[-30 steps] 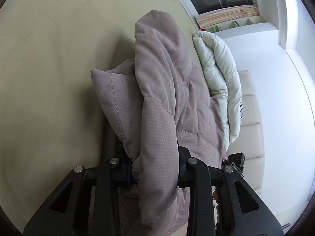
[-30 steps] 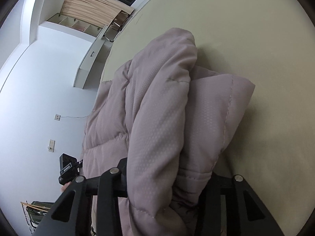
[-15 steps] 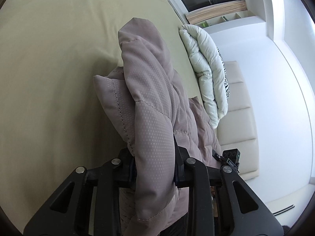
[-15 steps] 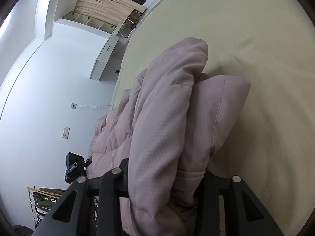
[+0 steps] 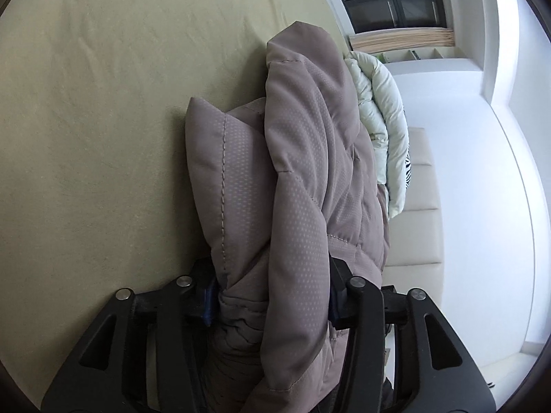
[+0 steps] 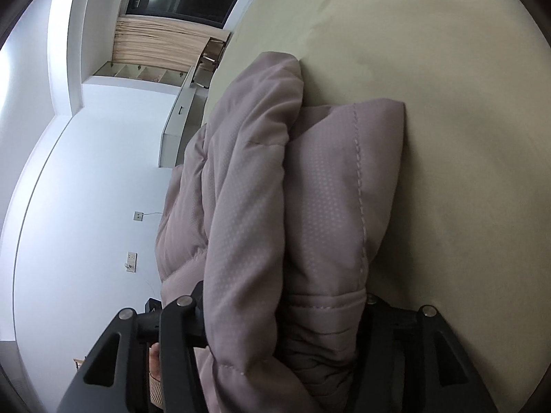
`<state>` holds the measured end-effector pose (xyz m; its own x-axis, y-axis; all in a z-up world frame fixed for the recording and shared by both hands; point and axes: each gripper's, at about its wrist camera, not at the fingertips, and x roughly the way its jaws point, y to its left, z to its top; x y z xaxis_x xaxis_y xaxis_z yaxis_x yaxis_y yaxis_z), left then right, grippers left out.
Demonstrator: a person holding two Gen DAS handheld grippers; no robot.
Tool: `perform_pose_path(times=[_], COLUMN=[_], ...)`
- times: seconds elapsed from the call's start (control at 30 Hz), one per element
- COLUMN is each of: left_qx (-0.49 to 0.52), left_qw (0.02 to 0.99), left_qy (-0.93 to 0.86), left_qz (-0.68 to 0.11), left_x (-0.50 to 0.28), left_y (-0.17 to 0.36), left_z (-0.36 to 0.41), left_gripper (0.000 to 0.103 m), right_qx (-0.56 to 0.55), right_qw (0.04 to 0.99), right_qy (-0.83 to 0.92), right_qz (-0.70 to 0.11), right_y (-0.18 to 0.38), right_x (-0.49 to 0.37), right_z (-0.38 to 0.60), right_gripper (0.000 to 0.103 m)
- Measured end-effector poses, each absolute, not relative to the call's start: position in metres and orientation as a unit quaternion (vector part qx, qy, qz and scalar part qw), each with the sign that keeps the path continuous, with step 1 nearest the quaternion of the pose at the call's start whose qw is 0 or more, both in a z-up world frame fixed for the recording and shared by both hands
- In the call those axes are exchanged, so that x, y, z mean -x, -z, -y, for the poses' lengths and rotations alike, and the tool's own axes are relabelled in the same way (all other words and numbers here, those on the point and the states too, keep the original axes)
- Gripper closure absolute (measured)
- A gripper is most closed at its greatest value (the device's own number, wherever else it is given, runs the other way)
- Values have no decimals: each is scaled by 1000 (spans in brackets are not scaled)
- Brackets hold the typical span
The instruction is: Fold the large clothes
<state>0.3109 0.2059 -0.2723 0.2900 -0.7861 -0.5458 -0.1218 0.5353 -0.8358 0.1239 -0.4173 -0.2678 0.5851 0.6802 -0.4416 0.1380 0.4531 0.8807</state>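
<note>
— Left hand-held gripper [image 5: 272, 296], jaws just widening, has the mauve padded coat [image 5: 303, 179] bunched between them above the bed [image 5: 103, 120]. And the right?

— Right hand-held gripper [image 6: 282, 313] likewise, coat rising toward twelve o'clock. Doubled over; laying flat remains.

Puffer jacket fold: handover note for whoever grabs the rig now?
Left claw: jaws have just been opening, bunched mauve quilted puffer jacket between them, pads touching fabric.
Right claw: same, jaws just opening around the jacket.
Jacket is doubled over, low over the beige bed sheet; white duvet beyond.
Done: fold gathered.
Left: release, probably flatten and tidy.
</note>
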Motion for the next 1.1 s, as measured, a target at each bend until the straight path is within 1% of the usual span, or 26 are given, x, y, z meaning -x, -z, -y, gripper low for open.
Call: perform_pose_path(times=[0.1,0.17,0.2,0.23,0.27,0.3,0.33,0.37,0.4,0.47,0.57,0.6,0.63,0.67,0.7,0.73,0.8,0.83,0.87,0.9,1.0,1.03,1.1], left_qx=[425,415,403,395,386,379,369,362,343,302,198,152,129,92,73,50,16,0,-18,-38,-57,-59,-75], left_qw=[689,703,715,724,735,744,757,767,787,818,881,905,917,933,941,952,966,972,977,983,991,991,988], left_qy=[234,223,213,207,202,196,186,179,165,148,113,98,91,80,73,64,53,44,30,11,-7,-5,-24], left_qz=[-538,-533,-530,-526,-520,-514,-506,-499,-485,-466,-414,-384,-367,-339,-321,-297,-251,-231,-208,-179,-124,-119,-133], left_x=[-305,-298,-292,-287,-280,-275,-269,-274,-265,-252,-221,-206,-194,-179,-169,-156,-130,-117,-104,-89,-58,-45,-35], left_y=[270,264,256,248,240,233,224,212,197,173,120,98,84,65,51,36,9,-3,-19,-35,-74,-85,-102], left_z=[-209,-210,-211,-212,-215,-217,-218,-198,-199,-196,-178,-163,-155,-138,-128,-113,-89,-84,-69,-56,-34,-34,-24], left_gripper=[54,52,51,51,51,50,47,45,44,40,35,34,31,25,22,17,15,12,5,0,0,0,0], right_qx=[-503,-510,-508,-502,-494,-488,-485,-484,-484,-473,-424,-400,-378,-357,-331,-303,-239,-211,-178,-149,-95,-87,-82], right_qw=[735,734,738,746,757,765,771,777,782,796,830,845,859,872,887,900,929,940,952,963,980,981,983], right_qy=[-171,-149,-137,-121,-106,-97,-90,-80,-67,-42,-14,-2,7,13,22,34,54,60,68,74,87,90,99], right_qz=[-421,-423,-423,-421,-415,-409,-403,-395,-388,-377,-362,-354,-345,-334,-321,-310,-278,-261,-239,-213,-153,-145,-133], right_y=[269,263,259,252,244,237,232,227,221,209,183,172,160,150,135,122,91,78,63,48,14,3,-14], right_x=[-109,-98,-93,-86,-76,-67,-58,-48,-37,-19,2,9,16,21,27,30,38,35,40,47,64,67,72], right_z=[425,428,429,430,432,434,435,438,441,443,434,428,422,417,411,404,384,378,367,356,331,326,317], right_gripper=[44,39,38,34,32,32,31,30,29,24,23,23,22,20,18,13,8,3,0,0,0,0,0])
